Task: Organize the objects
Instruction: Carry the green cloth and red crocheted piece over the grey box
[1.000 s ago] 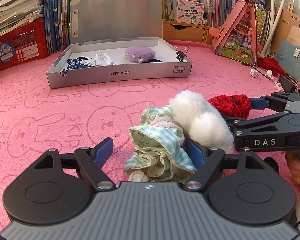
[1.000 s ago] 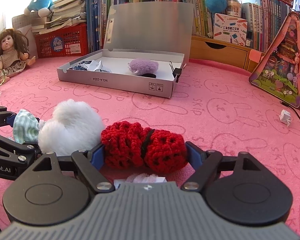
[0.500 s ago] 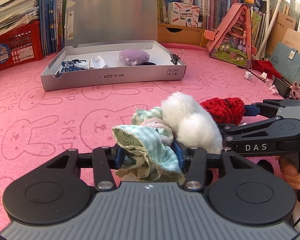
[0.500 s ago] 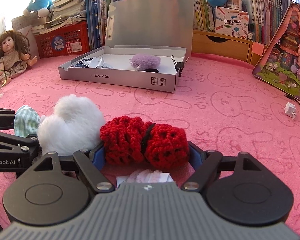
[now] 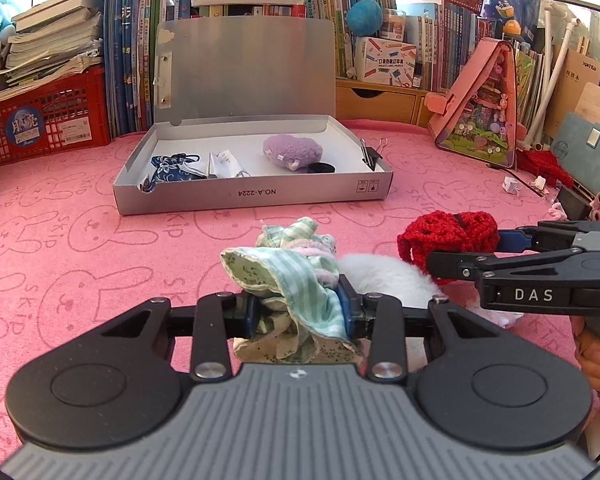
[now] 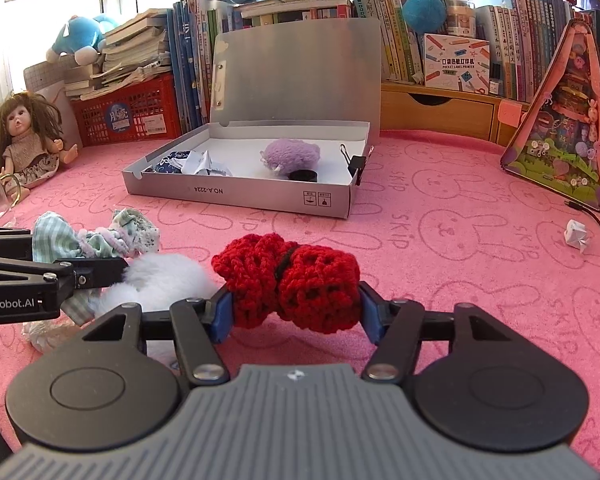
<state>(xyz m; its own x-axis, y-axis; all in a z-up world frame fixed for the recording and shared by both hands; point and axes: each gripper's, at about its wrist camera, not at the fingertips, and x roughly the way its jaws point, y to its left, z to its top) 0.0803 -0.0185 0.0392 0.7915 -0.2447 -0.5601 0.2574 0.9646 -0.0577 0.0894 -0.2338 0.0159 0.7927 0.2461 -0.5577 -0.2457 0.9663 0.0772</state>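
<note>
- On the near part of the pink mat (image 5: 80, 248), three soft things are bunched in a row – a green cloth bundle (image 5: 288, 276), a white pompom (image 5: 388, 280) and a red crochet piece (image 6: 288, 280).
- At the left end, the cloth bundle is seen between the blue pads of the left gripper (image 5: 300, 312); the jaws are closing, and both pads are already pressed into the fabric.
- At the right end, the crochet piece is flanked by the right gripper (image 6: 296, 312); its jaws are closing too, with a pad against each side of the yarn.
- Between the two, the pompom is left ungripped, touching the cloth bundle on its left; whether the crochet piece is touched on its right cannot be told.
- At the right edge of the left wrist view, part of a hand (image 5: 596, 360) is seen on the right gripper's handle.
- Farther back, an open grey box (image 5: 252, 196) is set on the mat, well apart from the bundle, its lid upright.
- Inside the box, a blue patterned pouch (image 5: 172, 168) lies at the left, crumpled white paper (image 5: 224, 164) just beside it, a purple plush (image 5: 292, 152) right of centre and a black disc (image 5: 320, 168) near it.
- On the box's right wall a binder clip (image 6: 356, 164) is fixed.
- At the far left a doll (image 6: 24, 140) is seated by a red crate (image 6: 128, 116); books (image 6: 400, 32) are lined up behind.
</note>
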